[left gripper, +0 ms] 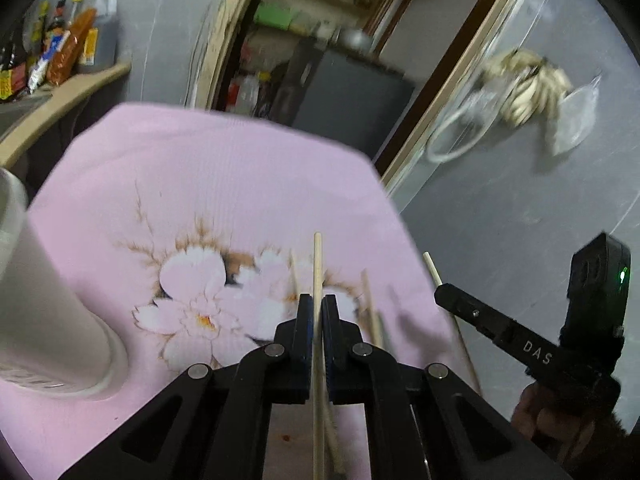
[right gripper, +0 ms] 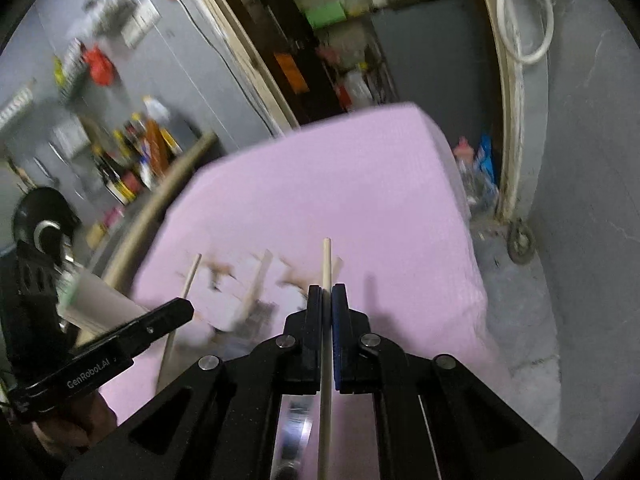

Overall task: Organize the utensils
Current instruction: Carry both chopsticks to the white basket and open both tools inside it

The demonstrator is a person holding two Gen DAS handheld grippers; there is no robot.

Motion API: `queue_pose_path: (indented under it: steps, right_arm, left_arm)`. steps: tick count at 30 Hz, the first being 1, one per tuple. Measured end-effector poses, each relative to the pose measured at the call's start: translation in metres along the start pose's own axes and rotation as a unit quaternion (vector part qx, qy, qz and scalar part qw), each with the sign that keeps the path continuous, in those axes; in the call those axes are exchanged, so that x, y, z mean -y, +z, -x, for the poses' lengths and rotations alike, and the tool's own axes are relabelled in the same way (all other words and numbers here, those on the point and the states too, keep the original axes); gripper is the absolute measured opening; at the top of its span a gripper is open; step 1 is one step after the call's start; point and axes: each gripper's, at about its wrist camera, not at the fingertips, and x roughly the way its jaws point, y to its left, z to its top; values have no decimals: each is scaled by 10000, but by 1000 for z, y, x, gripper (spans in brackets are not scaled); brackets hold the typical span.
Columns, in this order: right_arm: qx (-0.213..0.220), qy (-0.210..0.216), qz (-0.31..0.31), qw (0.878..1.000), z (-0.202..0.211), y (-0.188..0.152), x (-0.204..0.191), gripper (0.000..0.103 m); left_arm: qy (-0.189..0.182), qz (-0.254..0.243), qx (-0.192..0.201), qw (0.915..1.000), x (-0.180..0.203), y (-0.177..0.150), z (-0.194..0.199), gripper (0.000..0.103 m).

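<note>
A white cylindrical container [left gripper: 44,312] stands at the left edge of a table draped in a pink cloth [left gripper: 208,184] printed with pale blossoms, in a cluttered kitchen. At centre, the left gripper [left gripper: 318,300] has its jaws pressed together on a single wooden chopstick [left gripper: 318,260], whose tip juts out beyond the pads and points up the picture. More chopsticks [left gripper: 372,308] lie loose on the cloth just to the right of the jaws, somewhat blurred. Farther right, the right gripper [left gripper: 442,292], held in a person's hand [left gripper: 548,416], clamps a second chopstick [left gripper: 432,270] over the cloth's right edge.

Seen from the right wrist, the left gripper [right gripper: 186,306] enters at the lower left with its chopstick [right gripper: 192,276] slanting across the cloth [right gripper: 360,184], the white container [right gripper: 100,304] behind it. At centre the right gripper [right gripper: 327,292] is closed on its own chopstick [right gripper: 327,260], gripped between the pads. Bottles [left gripper: 68,52] crowd a shelf at the far left.
</note>
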Motion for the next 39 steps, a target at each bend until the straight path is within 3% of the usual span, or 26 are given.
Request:
queue_pose_path:
  steps: [3,10,19,24,32,39]
  right_arm:
    - [496,358,25,9981,25,5,-17,4]
    - [1424,875,244,9856,61,29,-84,4]
    - [1960,1503,626,9670,53,51,-174,4]
    - [2283,1529,715,9589,33,49,-210,4]
    - [2868,1520,429,9449,1,41,-242,4]
    - [3260,1470,301,9334,-15,27,-256,4]
  left_arm:
    - [-206,69,444,9988,-1,11,31,5]
    - [-307,80,1203,9922,-18,47,97,5]
    - [-171,-21,1943,9808,-67,84,153,5]
    - [94,138,2423,9701,-108,101,174,5]
    - [412,814,2997,9497,-177,111,183,5]
    - [538,1061,3281,9371,-200,105,176,5]
